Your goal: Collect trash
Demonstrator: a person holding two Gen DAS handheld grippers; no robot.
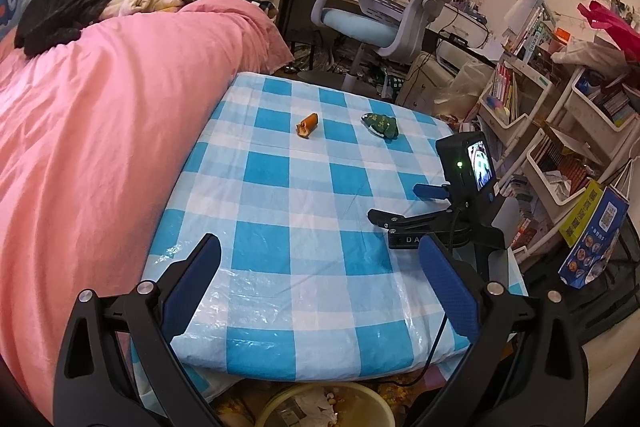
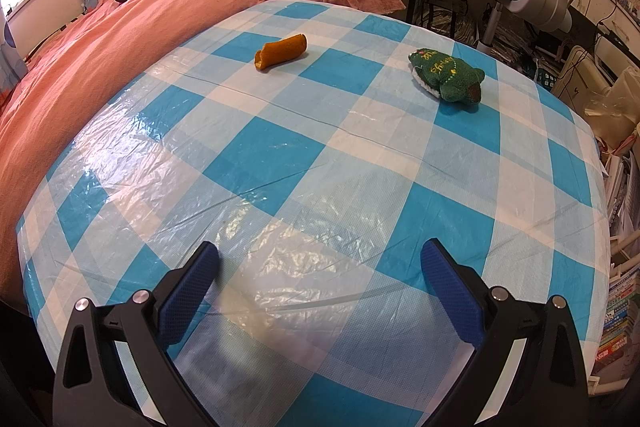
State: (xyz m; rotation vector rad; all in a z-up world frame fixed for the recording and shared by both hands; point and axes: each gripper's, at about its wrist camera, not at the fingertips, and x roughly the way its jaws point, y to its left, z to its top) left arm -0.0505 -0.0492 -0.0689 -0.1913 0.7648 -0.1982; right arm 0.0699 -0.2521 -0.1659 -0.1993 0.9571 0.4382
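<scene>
The right gripper [image 2: 320, 267] hovers over the near part of the checked surface [image 2: 280, 163] with its blue pads spread wide and nothing between them. The left gripper [image 1: 320, 267] is likewise spread and empty, held back at the near edge of the surface, where it sees the right gripper's camera body off to its right side. Ahead of both, toward the far side of the surface, lie the two bits left to gather: an orange peel-like scrap [image 2: 281, 51] on the left and a small green knitted piece with a white edge [image 2: 446, 75] on the right, well apart from each other and from either gripper. Below the near edge, in the left wrist view, a yellow bin [image 1: 316, 405] shows with crumpled paper and scraps already inside, so some collecting appears done, though how much cannot be told. Judging from this, both items on the surface are yet to be picked up and dropped into the bin.
</scene>
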